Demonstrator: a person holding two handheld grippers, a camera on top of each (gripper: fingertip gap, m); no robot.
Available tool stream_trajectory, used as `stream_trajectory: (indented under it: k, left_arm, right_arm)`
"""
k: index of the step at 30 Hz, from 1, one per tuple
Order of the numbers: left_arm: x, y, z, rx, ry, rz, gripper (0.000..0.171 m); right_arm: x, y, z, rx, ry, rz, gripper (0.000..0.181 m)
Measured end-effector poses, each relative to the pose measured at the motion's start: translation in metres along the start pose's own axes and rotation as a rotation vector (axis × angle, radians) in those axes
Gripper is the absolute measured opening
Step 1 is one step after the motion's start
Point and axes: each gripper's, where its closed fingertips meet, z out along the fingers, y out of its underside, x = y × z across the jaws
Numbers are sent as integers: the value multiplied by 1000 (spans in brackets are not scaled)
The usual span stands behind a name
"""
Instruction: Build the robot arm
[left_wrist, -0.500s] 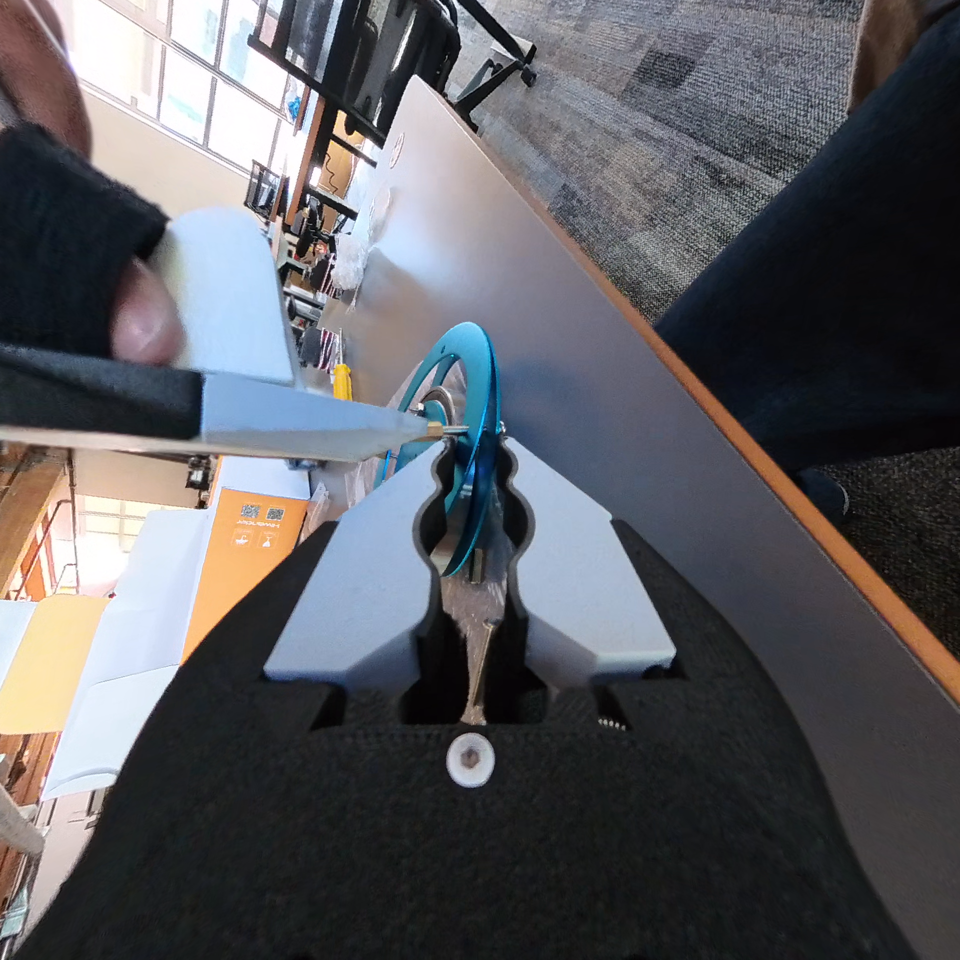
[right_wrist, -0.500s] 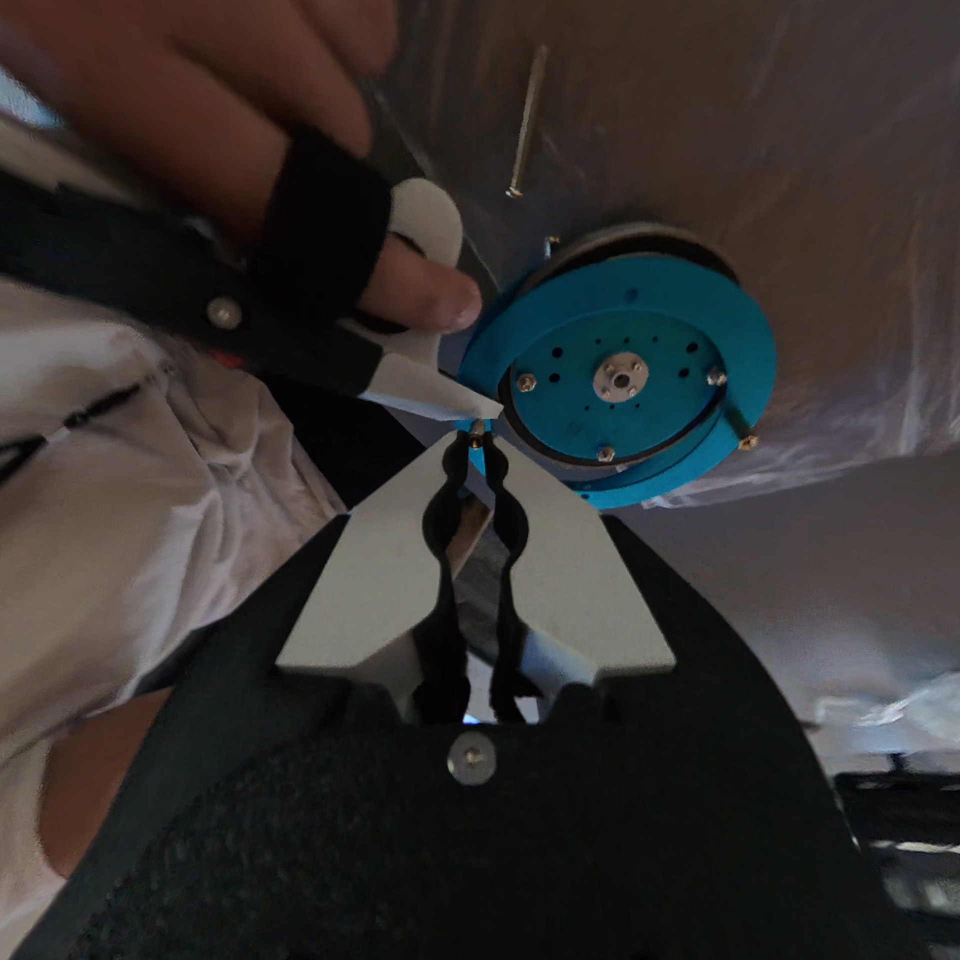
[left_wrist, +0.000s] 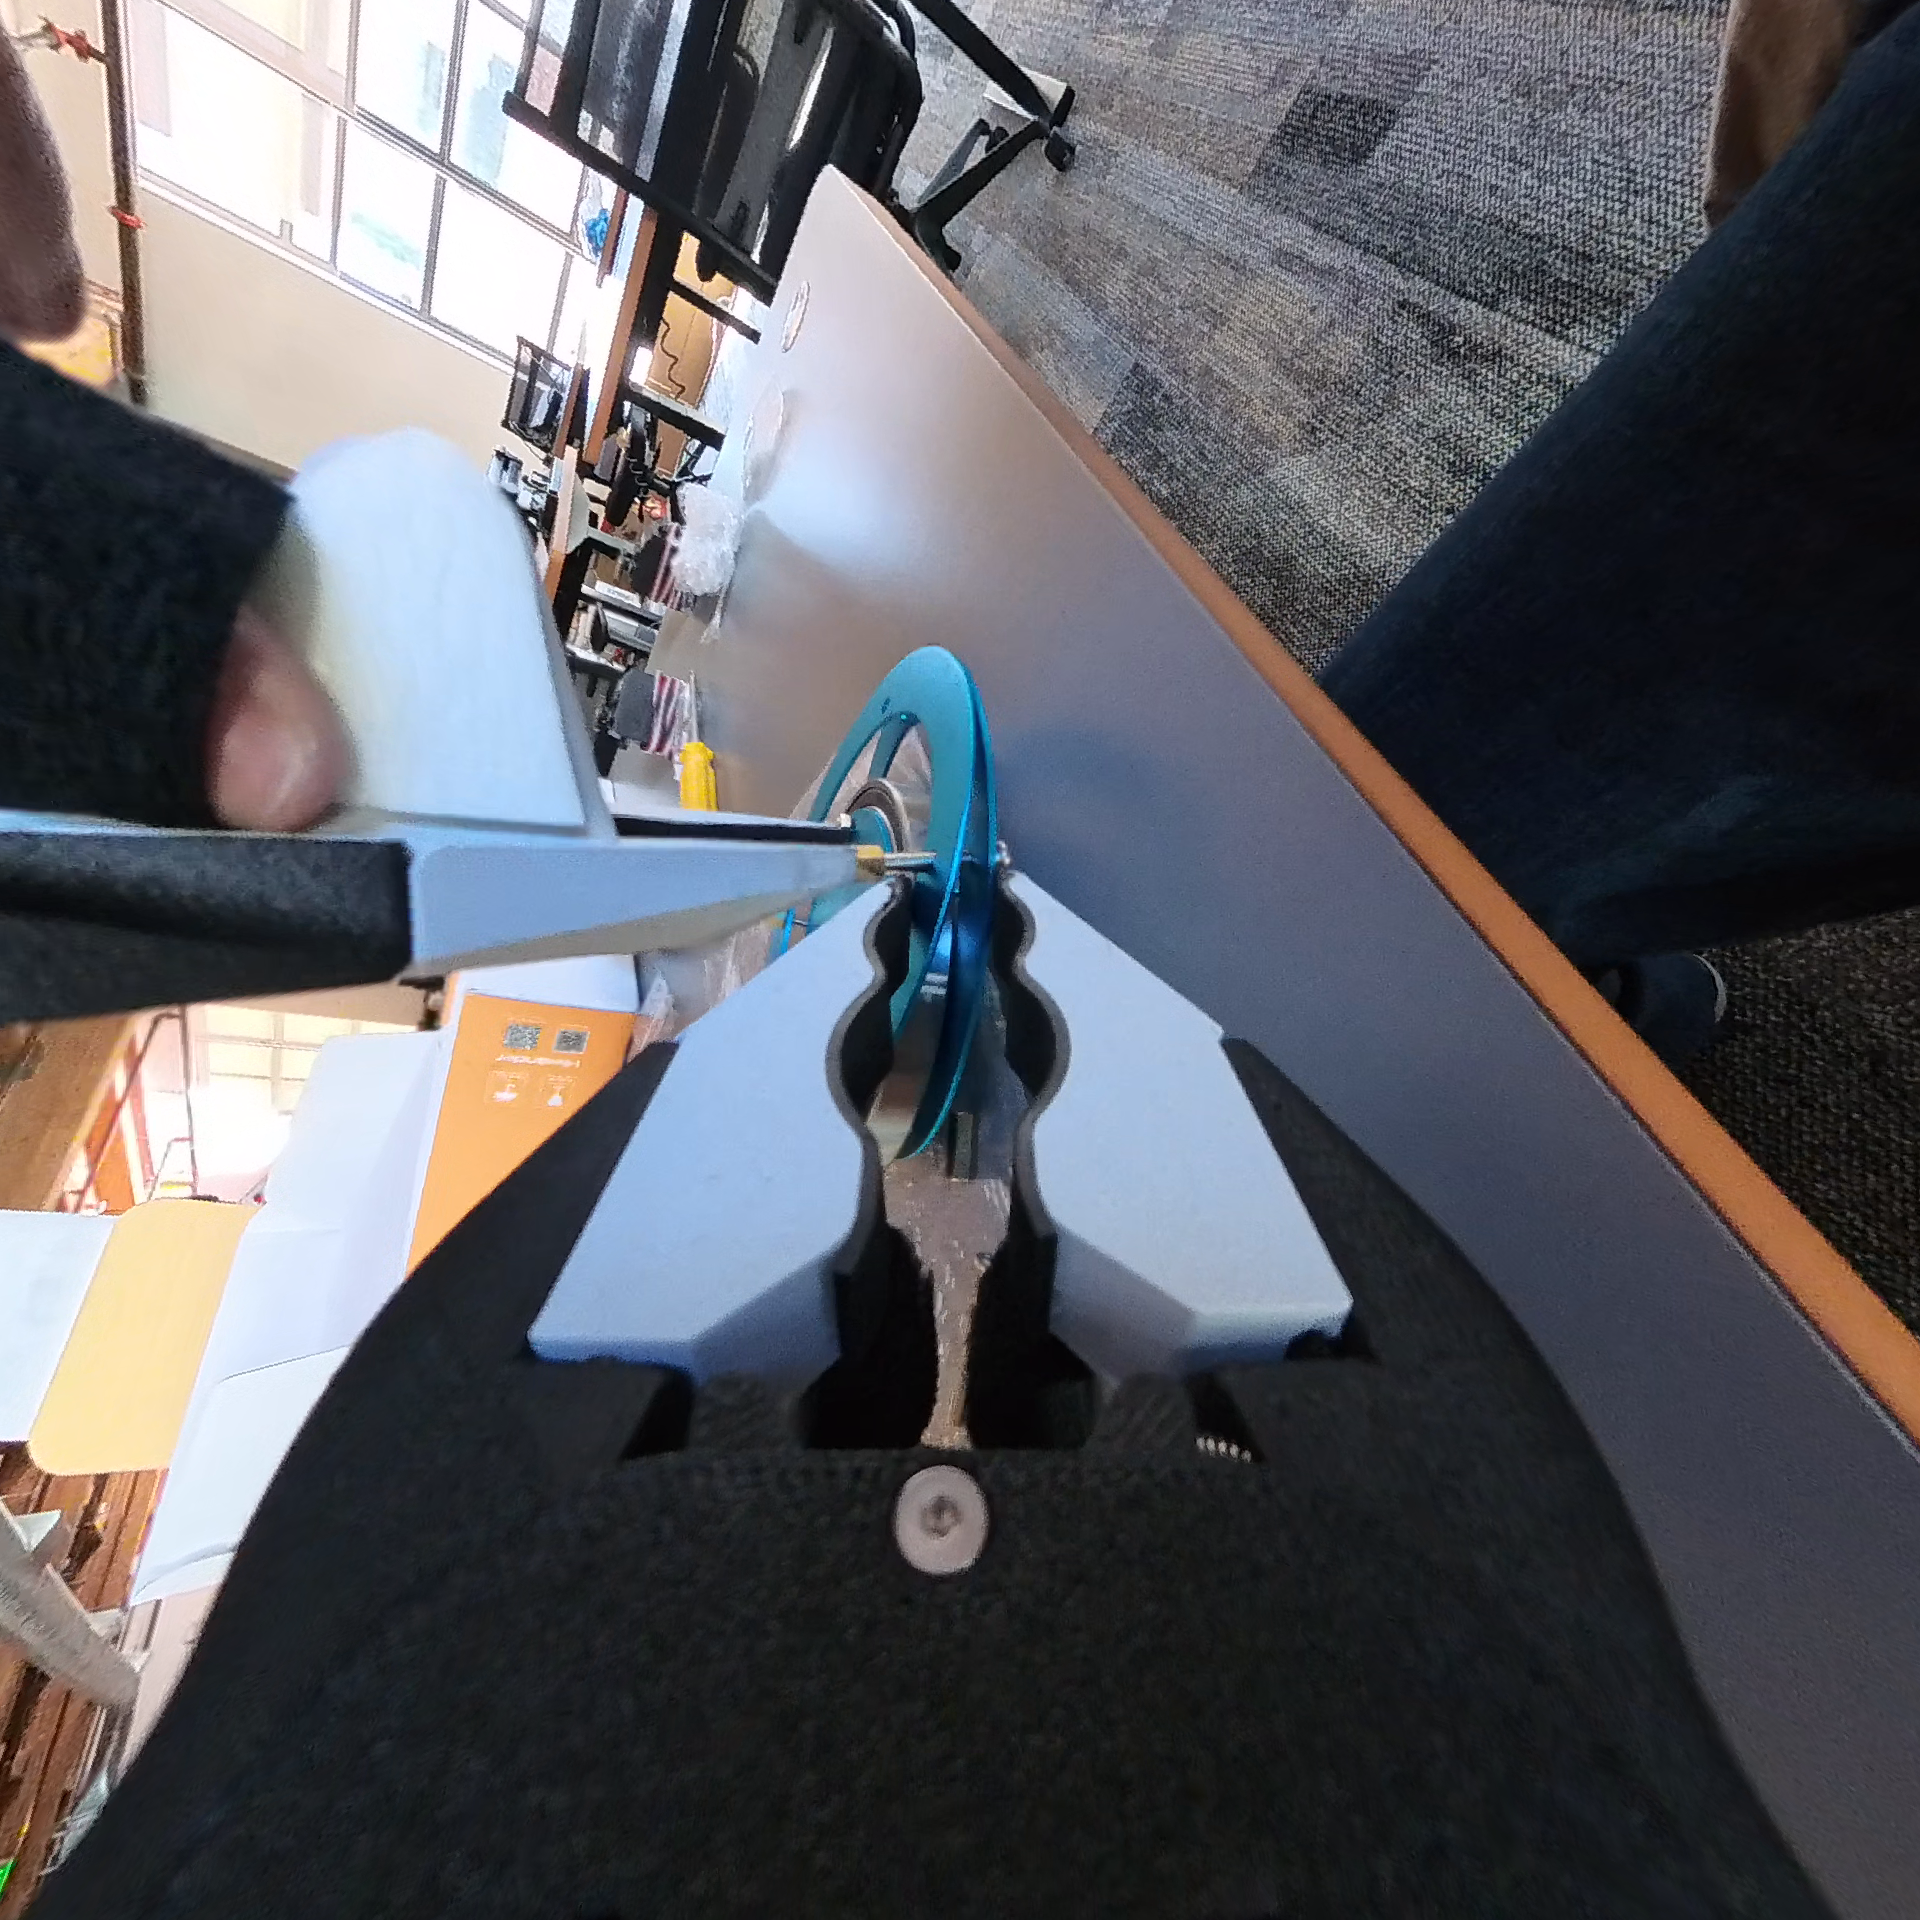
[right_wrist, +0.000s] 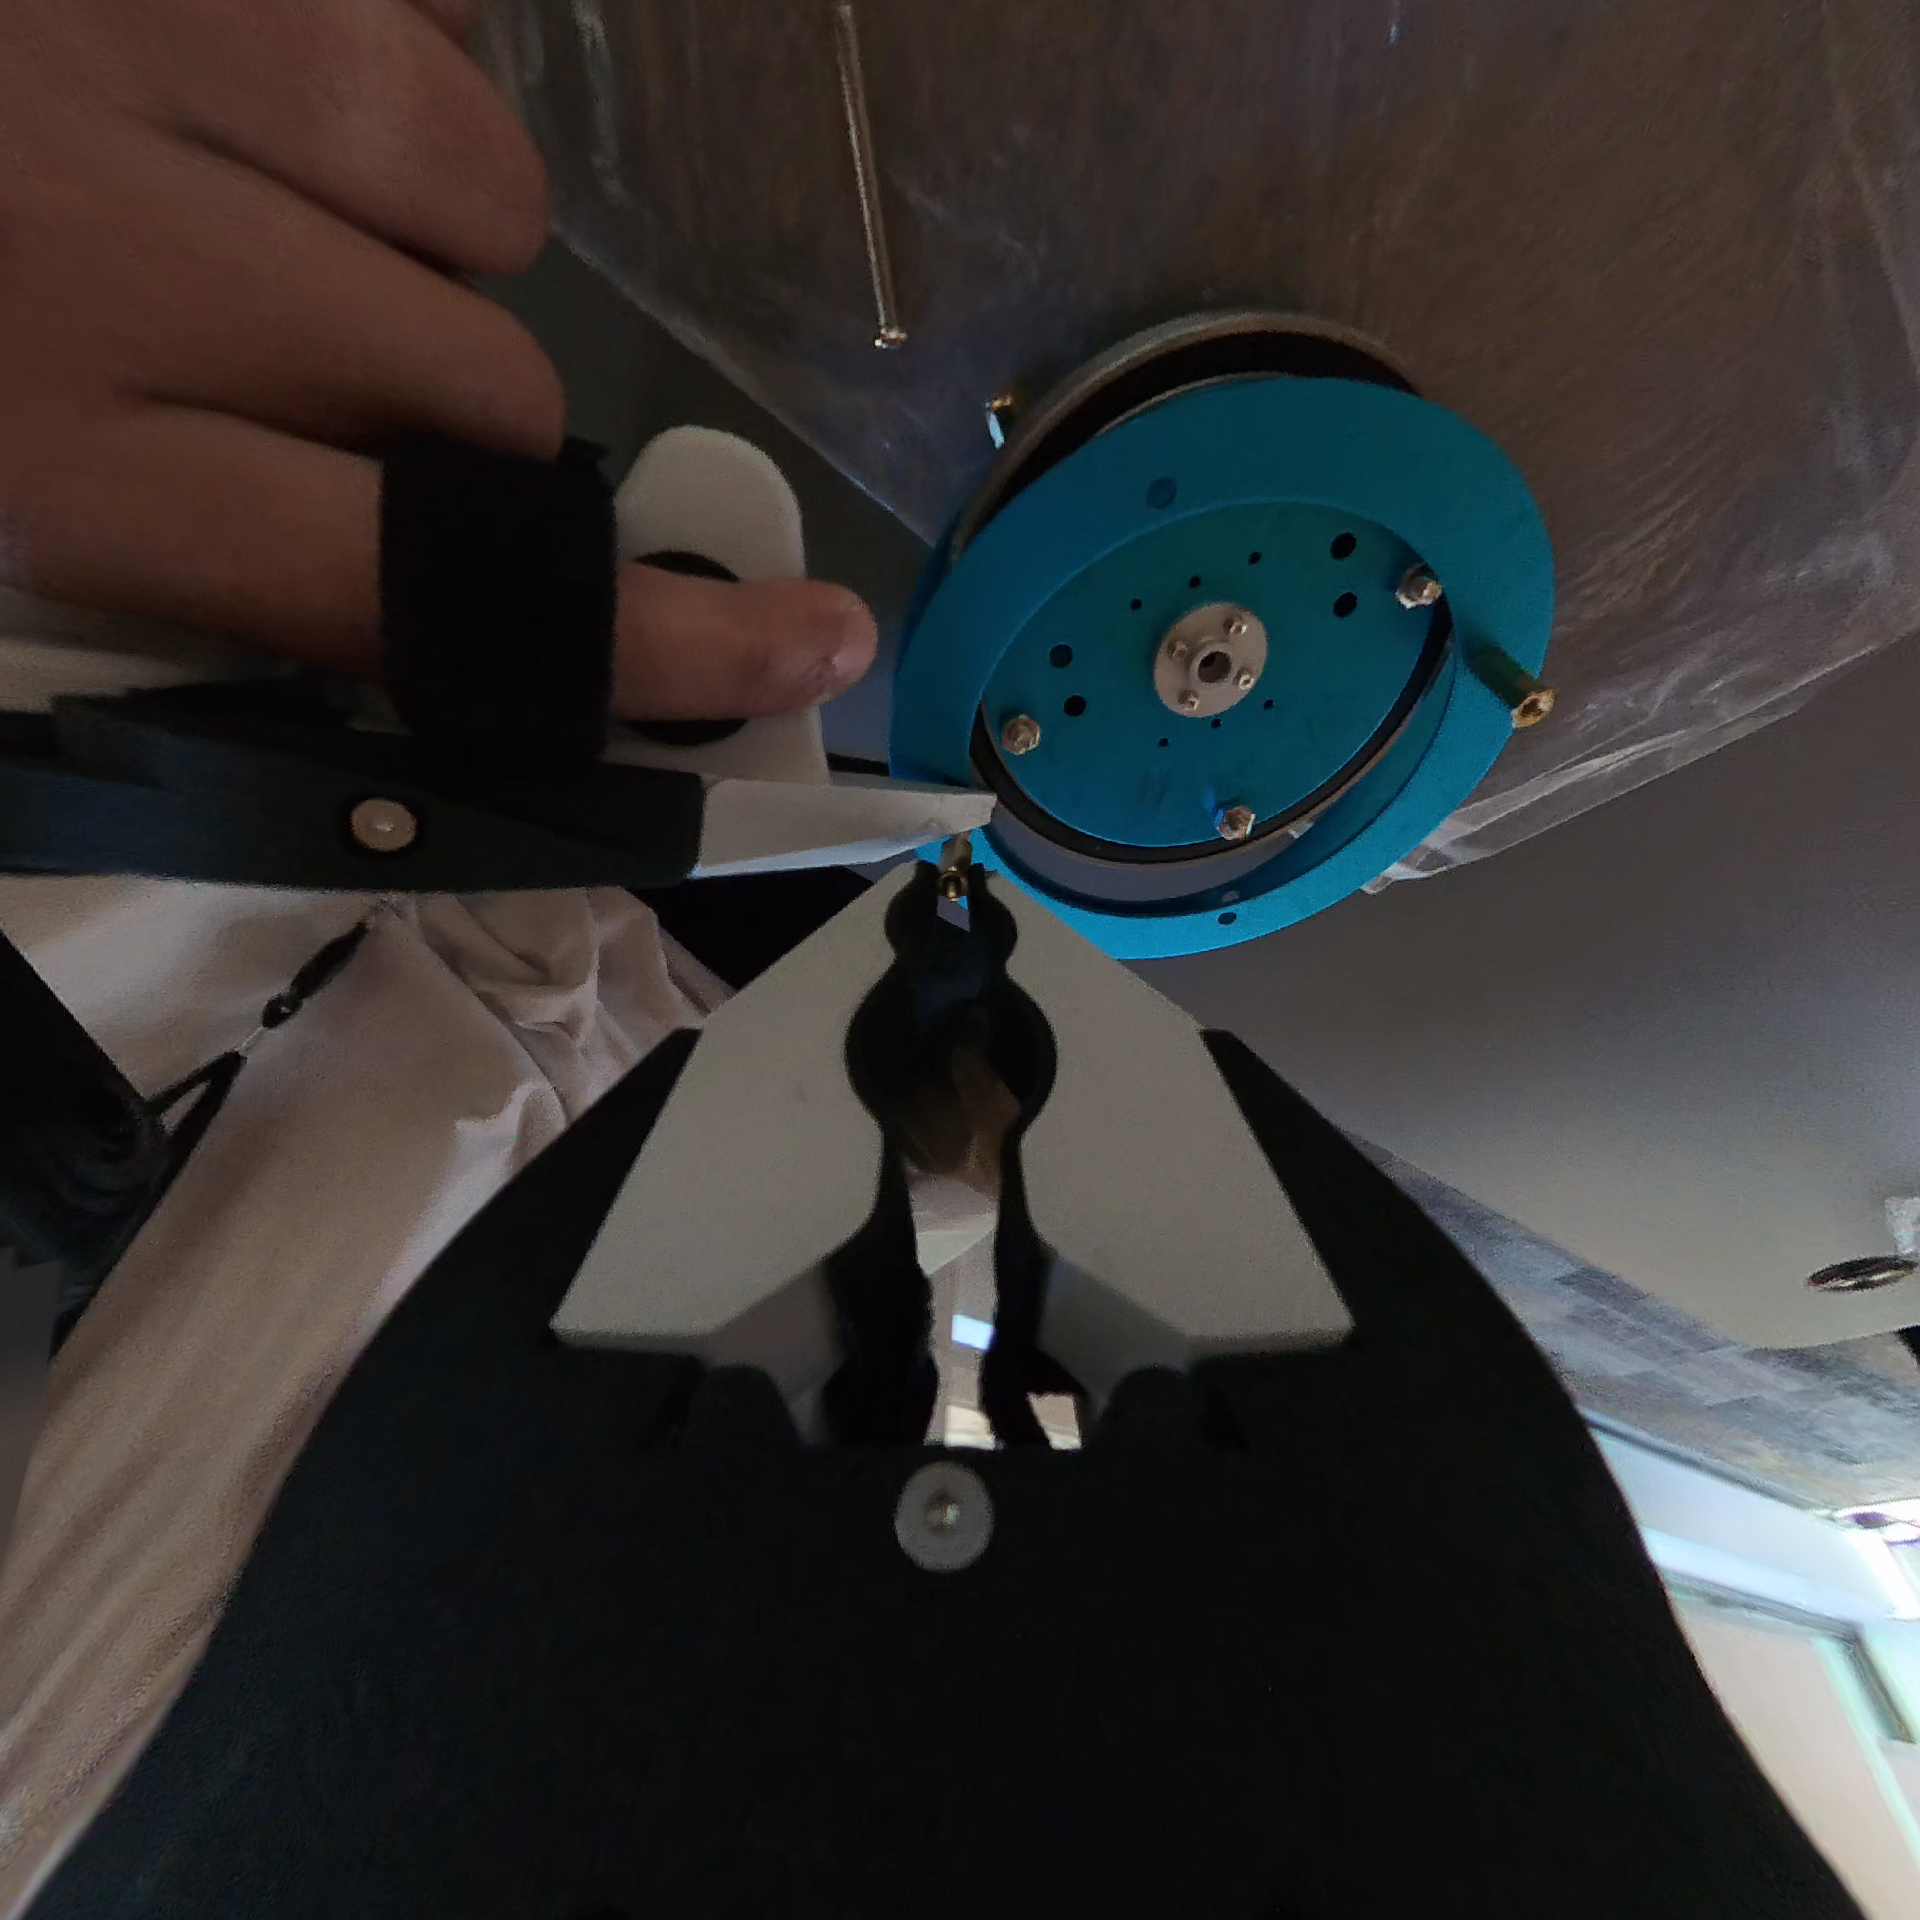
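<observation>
The blue wheel assembly (right_wrist: 1226, 675), two blue discs around a silver hub, stands on edge over the grey table (left_wrist: 1299, 831), its rim clamped in my left gripper (left_wrist: 940, 914), whose jaws are narrow around it. A small brass standoff (right_wrist: 951, 883) is pinched at the tips of my right gripper (right_wrist: 951, 904), jaws nearly shut, its threaded end just at the disc's rim. Three hex nuts and another brass standoff (right_wrist: 1512, 696) already sit on the assembly. A long screw (right_wrist: 868, 177) lies apart on clear plastic sheeting (right_wrist: 1351, 156).
</observation>
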Motion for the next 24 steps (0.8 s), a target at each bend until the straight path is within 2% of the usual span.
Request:
stream_trajectory:
  k: [4, 13, 19, 24]
  left_arm:
    - [-7, -5, -3, 33, -35, -19, 13]
    - [-7, -6, -3, 53, -62, -29, 22]
    - [-8, -4, -1, 42, -95, -24, 28]
    - [-18, -6, 0, 55, -196, -47, 28]
  right_arm:
    - [-3, 2, -9, 31, -33, -96, 4]
    - [-1, 2, -12, 49, -285, -161, 4]
    - [-3, 1, -14, 61, -334, -202, 4]
    - [1, 0, -21, 105, -361, -181, 4]
